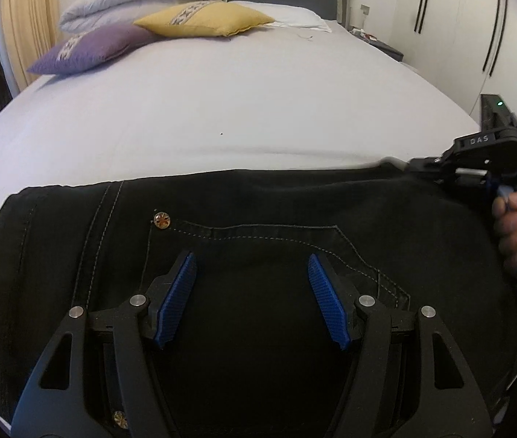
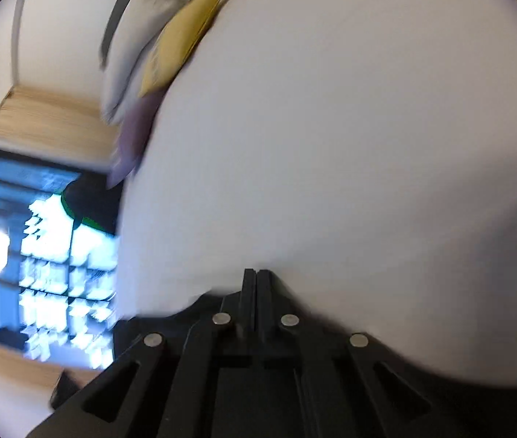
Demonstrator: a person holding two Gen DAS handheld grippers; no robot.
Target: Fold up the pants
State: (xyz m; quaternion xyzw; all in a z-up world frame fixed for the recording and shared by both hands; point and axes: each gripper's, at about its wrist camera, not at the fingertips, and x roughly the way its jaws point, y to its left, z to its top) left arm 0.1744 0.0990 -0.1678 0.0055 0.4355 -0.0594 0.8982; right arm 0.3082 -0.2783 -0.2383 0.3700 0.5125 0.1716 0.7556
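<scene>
The left wrist camera sits low and close over the black pants (image 1: 243,255), looking level along its tongs (image 1: 251,277) across the bed (image 1: 222,109) toward the headboard, with the yellow cushion (image 1: 207,18) and purple cushion (image 1: 90,47) far off. The right wrist camera is rolled sideways and blurred, looking past its own tongs (image 2: 256,284) over the same bed (image 2: 331,127) toward a window (image 2: 46,255) at the left. Both views share the sheet and the two cushions; the left view also catches the right tongs (image 1: 426,168) at its right edge
</scene>
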